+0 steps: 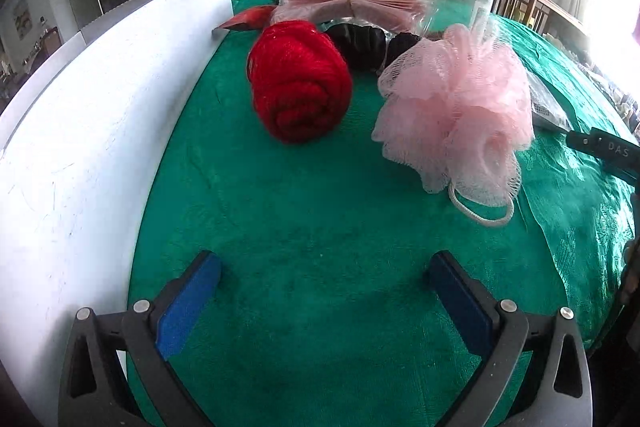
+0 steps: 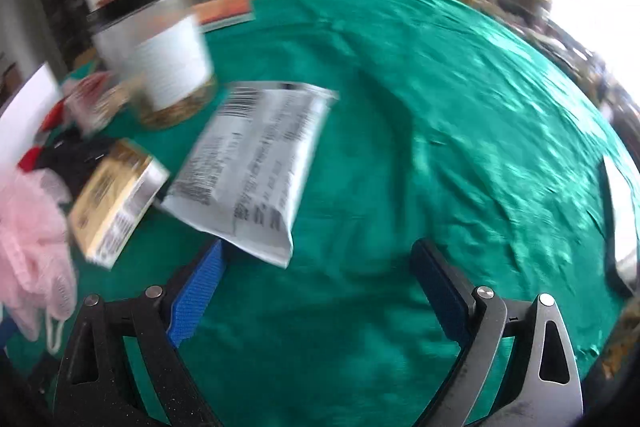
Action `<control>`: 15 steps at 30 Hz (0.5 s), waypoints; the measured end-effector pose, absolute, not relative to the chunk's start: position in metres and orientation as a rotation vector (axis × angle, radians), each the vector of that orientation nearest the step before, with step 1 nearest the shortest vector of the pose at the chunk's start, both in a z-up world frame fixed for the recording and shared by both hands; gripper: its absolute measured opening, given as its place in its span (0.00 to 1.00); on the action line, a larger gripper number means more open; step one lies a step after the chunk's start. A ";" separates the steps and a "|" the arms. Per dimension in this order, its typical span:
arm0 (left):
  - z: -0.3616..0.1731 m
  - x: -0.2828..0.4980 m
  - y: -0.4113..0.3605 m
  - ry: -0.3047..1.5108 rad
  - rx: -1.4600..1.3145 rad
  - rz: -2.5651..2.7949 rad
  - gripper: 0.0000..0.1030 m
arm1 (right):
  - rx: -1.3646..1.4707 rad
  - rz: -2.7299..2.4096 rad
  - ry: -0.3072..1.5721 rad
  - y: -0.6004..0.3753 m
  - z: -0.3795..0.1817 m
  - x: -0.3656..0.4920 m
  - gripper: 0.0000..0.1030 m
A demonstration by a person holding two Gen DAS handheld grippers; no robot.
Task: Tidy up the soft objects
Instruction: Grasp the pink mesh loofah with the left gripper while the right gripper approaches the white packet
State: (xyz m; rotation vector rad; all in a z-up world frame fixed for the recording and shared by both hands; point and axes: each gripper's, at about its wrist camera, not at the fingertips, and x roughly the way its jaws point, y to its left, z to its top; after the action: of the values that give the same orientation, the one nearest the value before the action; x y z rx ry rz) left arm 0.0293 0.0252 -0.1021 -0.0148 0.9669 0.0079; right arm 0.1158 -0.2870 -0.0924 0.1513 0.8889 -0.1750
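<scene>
Fingers of the left gripper gape empty over green cloth — beyond them sits the red yarn, the pink pouf just beside it, likely grouped for sorting. Right gripper is also spread, holding nothing.

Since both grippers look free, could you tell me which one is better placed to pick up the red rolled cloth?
Probably left. The open left gripper faces the red rolled cloth directly. The open right gripper faces a white packet.
</scene>
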 end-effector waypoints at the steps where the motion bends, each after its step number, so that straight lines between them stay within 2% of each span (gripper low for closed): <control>1: -0.102 0.028 0.025 0.964 -0.015 0.007 1.00 | 0.182 -0.189 0.895 -0.298 -0.091 0.115 0.92; 9: -0.102 0.025 0.027 0.943 -0.005 -0.007 1.00 | 0.097 -0.194 0.912 -0.287 -0.091 0.118 0.93; 15: -0.092 0.030 0.013 1.038 0.041 -0.088 1.00 | 0.097 -0.194 0.910 -0.287 -0.092 0.118 0.93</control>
State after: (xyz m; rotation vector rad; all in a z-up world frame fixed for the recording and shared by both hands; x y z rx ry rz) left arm 0.0298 0.0130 -0.0920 0.0407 1.0377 -0.0883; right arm 0.1175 -0.2865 -0.0919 0.0970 0.9102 -0.1936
